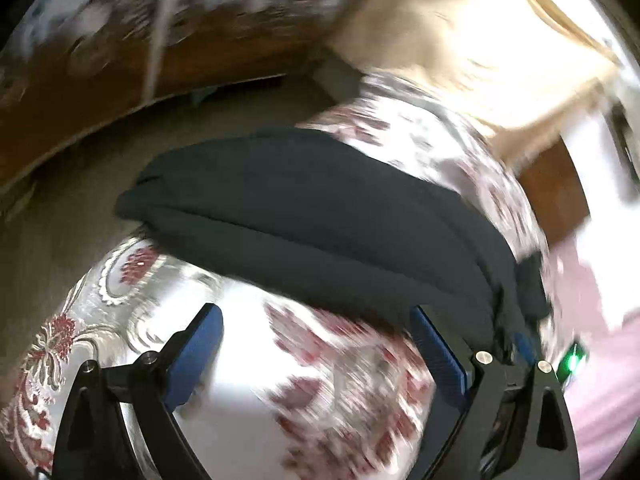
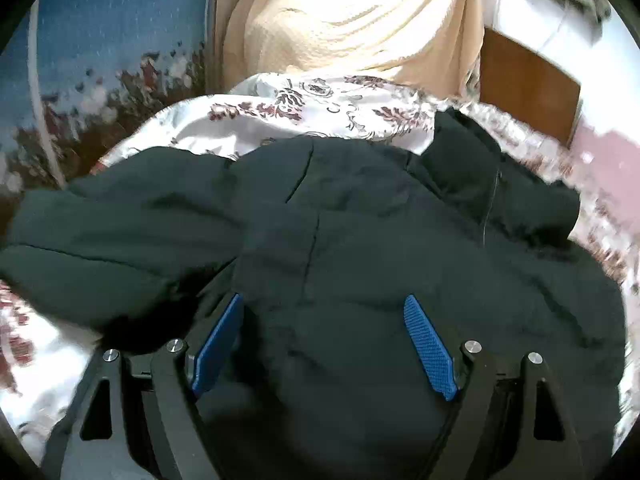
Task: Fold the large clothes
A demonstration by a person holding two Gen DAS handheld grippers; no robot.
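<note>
Your left wrist fisheye looks steeply down past its own blue-padded fingers (image 1: 438, 350), close over the floral bedspread (image 1: 224, 276), dark jacket (image 1: 304, 216) across mid-frame, your right wrist view sits nearer, jacket (image 2: 360, 240) filling its centre, both share jacket, bedspread (image 2: 320, 108), beige curtain (image 2: 344, 20) at top.

Garment (image 2: 360, 220) lies on the bedspread (image 2: 320, 108); curtain (image 2: 340, 20) behind the bedspread, board (image 2: 528, 84) to the curtain's right.

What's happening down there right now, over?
Left gripper jaws open, empty, over the floral bedspread. Right gripper jaws open above the dark jacket, not gripping. Jacket lies bunched, unfolded. Nothing in the way.
</note>
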